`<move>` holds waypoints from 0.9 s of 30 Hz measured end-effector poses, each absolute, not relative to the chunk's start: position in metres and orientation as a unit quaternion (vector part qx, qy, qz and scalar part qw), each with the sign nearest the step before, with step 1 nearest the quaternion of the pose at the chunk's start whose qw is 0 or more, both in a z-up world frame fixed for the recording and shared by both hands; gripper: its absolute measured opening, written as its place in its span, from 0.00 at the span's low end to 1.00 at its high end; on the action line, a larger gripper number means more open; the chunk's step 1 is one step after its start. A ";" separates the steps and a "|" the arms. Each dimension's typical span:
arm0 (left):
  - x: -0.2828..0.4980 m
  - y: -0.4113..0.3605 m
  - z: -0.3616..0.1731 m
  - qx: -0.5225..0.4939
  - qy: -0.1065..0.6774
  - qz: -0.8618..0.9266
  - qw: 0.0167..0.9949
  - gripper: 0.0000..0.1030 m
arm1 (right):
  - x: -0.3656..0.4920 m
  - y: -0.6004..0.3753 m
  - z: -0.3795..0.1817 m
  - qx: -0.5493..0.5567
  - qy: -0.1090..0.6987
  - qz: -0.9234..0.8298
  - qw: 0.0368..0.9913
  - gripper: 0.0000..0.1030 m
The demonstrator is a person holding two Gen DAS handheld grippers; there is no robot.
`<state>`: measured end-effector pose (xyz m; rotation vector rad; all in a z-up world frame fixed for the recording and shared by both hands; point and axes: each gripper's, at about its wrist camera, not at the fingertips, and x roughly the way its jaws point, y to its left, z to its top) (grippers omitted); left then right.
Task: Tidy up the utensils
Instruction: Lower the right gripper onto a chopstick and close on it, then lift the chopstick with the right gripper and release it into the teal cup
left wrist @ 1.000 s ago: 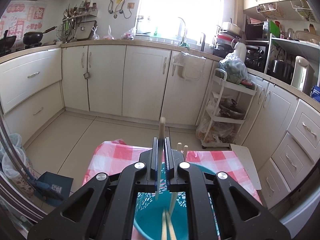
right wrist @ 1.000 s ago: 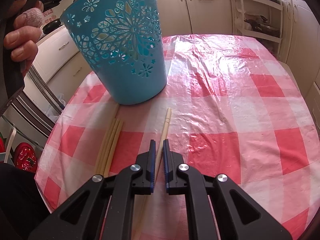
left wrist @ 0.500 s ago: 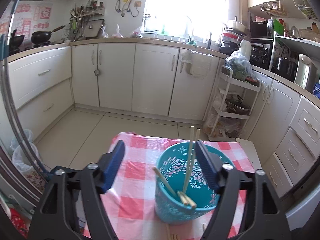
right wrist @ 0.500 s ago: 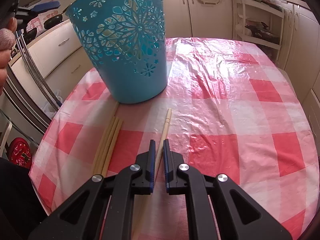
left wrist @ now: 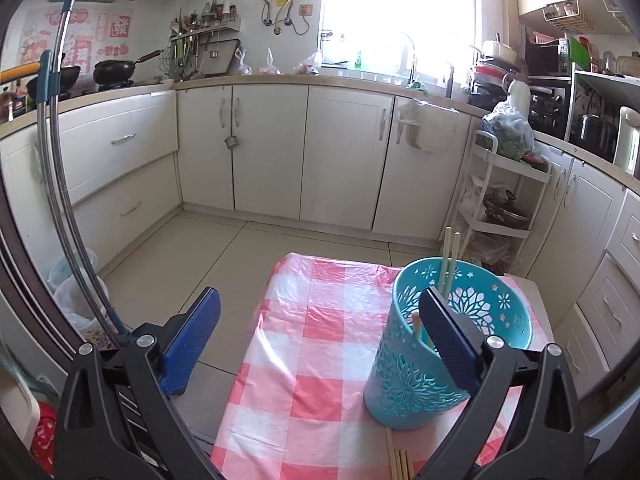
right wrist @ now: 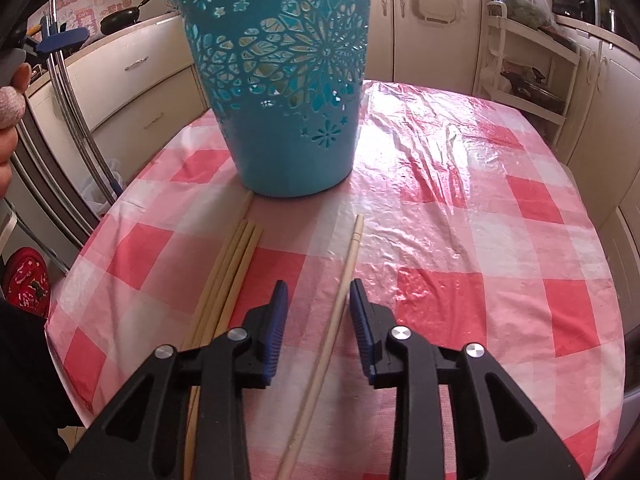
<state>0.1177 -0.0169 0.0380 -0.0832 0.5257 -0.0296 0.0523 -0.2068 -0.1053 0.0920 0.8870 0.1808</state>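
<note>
Chopstick (right wrist: 344,284) between opening right hand-held gripper (right wrist: 318,294) jaws | untouched

Location: home kitchen. Indicators: cream cabinets (left wrist: 272,148) under a continuous counter (left wrist: 280,79), wok (left wrist: 116,69) on the stove, utensil rack (left wrist: 200,36), tap (left wrist: 408,52) below the window (left wrist: 400,8), microwave (left wrist: 546,56), storage trolley (left wrist: 504,200), tiled floor (left wrist: 224,256).

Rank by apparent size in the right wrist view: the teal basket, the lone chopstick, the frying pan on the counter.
1. Teal basket, largest, though nearness to the camera inflates it.
2. Lone chopstick, long but thin.
3. Frying pan, smallest; it sits far back, so true size is unsure.
</note>
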 end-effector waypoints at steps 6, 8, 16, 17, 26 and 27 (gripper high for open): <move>0.120 0.000 0.032 -0.061 0.269 -0.009 0.961 0.93 | 0.056 -0.211 -0.105 0.050 0.435 0.072 0.896 0.41; 0.120 0.003 0.032 -0.060 0.266 -0.003 0.962 0.93 | 0.057 -0.208 -0.106 0.031 0.436 0.065 0.897 0.41; 0.124 0.007 0.028 -0.060 0.273 0.001 0.960 0.93 | 0.052 -0.197 -0.105 -0.018 0.427 0.063 0.902 0.07; 0.124 0.007 0.027 -0.060 0.274 0.001 0.960 0.93 | 0.051 -0.197 -0.105 -0.018 0.427 0.064 0.902 0.06; 0.128 0.008 0.022 -0.067 0.285 -0.001 0.956 0.93 | 0.041 -0.236 -0.063 0.083 0.399 0.082 0.910 0.06; 0.129 0.009 0.022 -0.070 0.288 -0.001 0.955 0.93 | 0.040 -0.240 -0.051 0.096 0.386 0.086 0.914 0.06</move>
